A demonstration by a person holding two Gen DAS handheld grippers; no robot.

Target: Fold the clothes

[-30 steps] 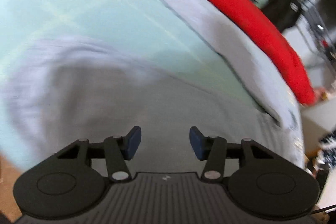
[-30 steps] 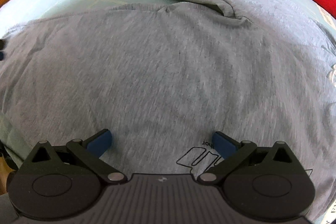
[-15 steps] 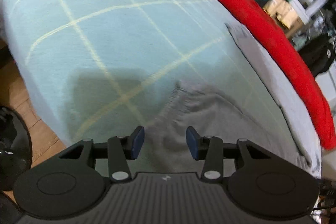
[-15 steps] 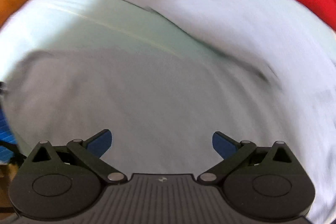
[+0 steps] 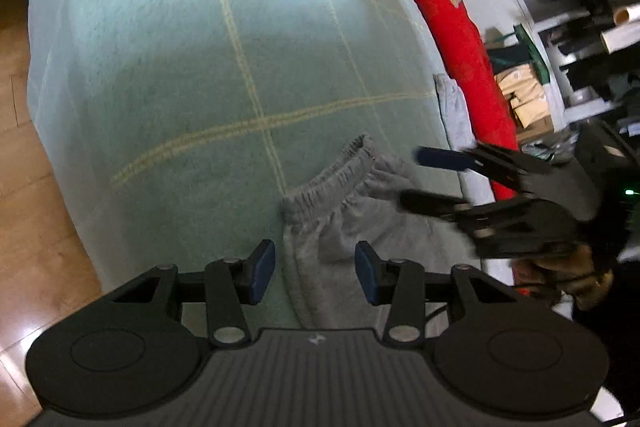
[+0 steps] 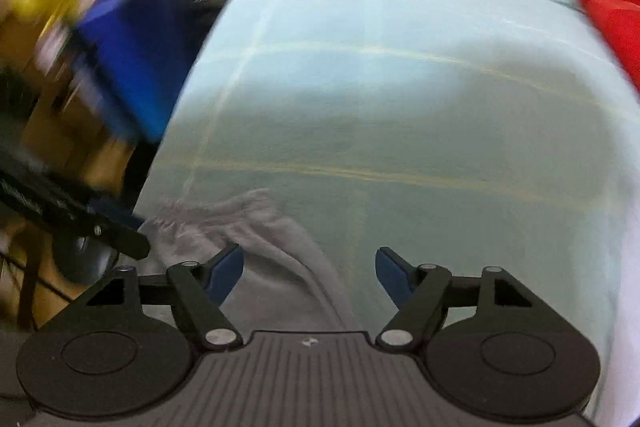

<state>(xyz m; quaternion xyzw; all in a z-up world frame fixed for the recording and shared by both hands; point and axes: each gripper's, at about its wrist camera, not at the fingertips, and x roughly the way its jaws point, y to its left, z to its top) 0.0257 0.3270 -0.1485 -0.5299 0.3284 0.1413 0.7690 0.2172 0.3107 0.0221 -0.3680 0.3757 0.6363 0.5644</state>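
Left gripper (image 5: 315, 277), jaws parted and empty, hangs directly over the grey gathered sleeve cuff (image 5: 332, 179), whose band runs obliquely ahead of the pads. Right gripper (image 5: 416, 179), jaws apart and just been narrowing with nothing between them, approaches the cuff's far end. The garment lies on the pale green checked bedcover (image 5: 180, 67); the left is judged nearer.

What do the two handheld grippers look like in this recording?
Both match: the left gripper and right gripper have matte black ribbed bodies, two round discs, silver pivot pins, black linkage arms and blue pads. A small logo marks each body.
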